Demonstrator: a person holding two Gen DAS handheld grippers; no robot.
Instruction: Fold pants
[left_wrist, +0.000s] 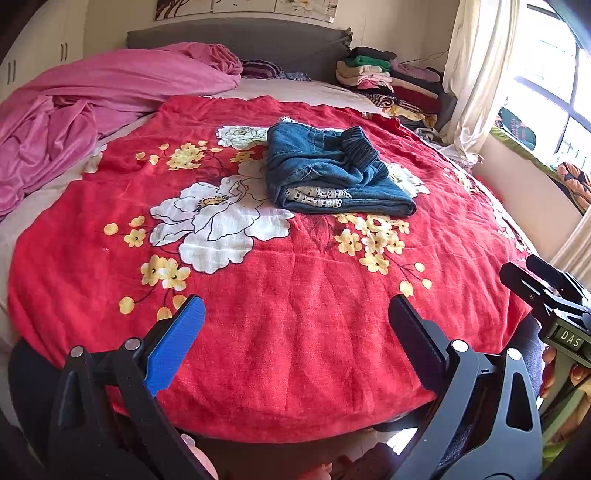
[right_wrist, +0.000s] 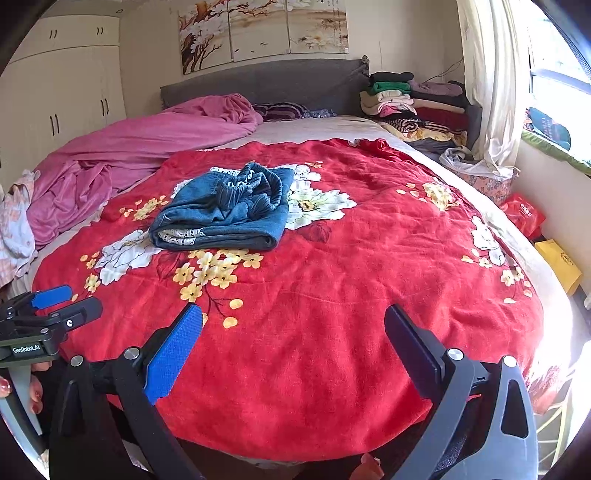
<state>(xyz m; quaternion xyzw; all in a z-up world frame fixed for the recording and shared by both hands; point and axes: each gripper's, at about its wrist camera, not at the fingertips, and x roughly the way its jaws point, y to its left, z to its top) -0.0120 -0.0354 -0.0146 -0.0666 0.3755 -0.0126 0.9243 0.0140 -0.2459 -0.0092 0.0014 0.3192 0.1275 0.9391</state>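
Observation:
A pair of blue denim pants (left_wrist: 332, 173) lies folded into a compact bundle on the red flowered blanket (left_wrist: 288, 332), with white lace trim at its near edge and the elastic waistband on top. It also shows in the right wrist view (right_wrist: 225, 212). My left gripper (left_wrist: 295, 310) is open and empty, held over the near edge of the bed, well short of the pants. My right gripper (right_wrist: 293, 317) is open and empty too, at the near edge. Each gripper appears at the side of the other's view: the right one (left_wrist: 546, 291), the left one (right_wrist: 61, 302).
A crumpled pink sheet (left_wrist: 92, 107) covers the bed's left side. Stacks of folded clothes (right_wrist: 410, 103) stand by the grey headboard (right_wrist: 266, 85) at the back right. A curtain and window (right_wrist: 517, 92) are on the right, with red and yellow bags (right_wrist: 546, 236) on the floor.

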